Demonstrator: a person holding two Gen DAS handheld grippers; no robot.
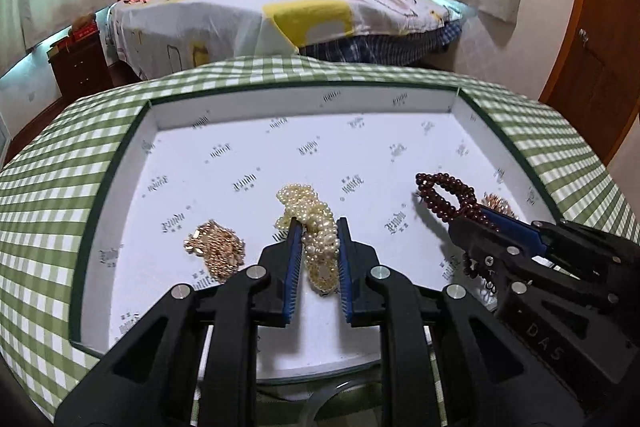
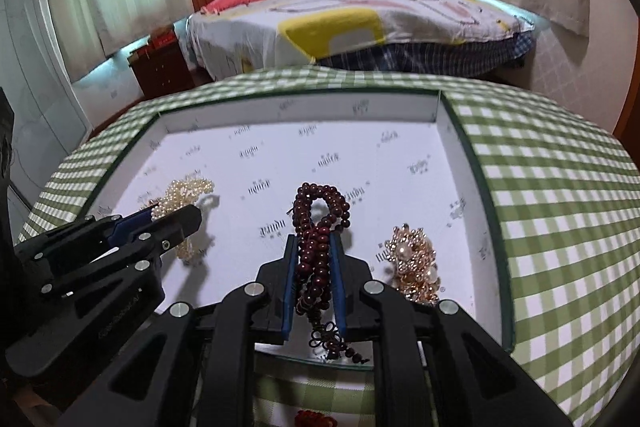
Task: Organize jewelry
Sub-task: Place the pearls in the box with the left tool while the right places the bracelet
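Note:
A white printed tray [image 1: 120, 163] lies on a green checked cloth. My left gripper [image 1: 318, 227] is shut on a cream pearl strand [image 1: 308, 211] above the tray floor; the strand also shows in the right wrist view [image 2: 188, 189]. My right gripper [image 2: 314, 243] is shut on a dark red bead strand [image 2: 320, 207], with its tassel hanging below; the strand also shows in the left wrist view [image 1: 444, 187]. A gold chain piece [image 1: 218, 247] lies left of the pearls. A gold and pearl cluster [image 2: 416, 263] lies right of the red beads.
The tray's rim [image 2: 464, 147] stands up around the jewelry. The checked table [image 2: 540, 207] ends near a bed [image 1: 300, 15] behind it. A dark wooden nightstand [image 1: 80, 67] is at far left and a wooden door [image 1: 592, 47] at right.

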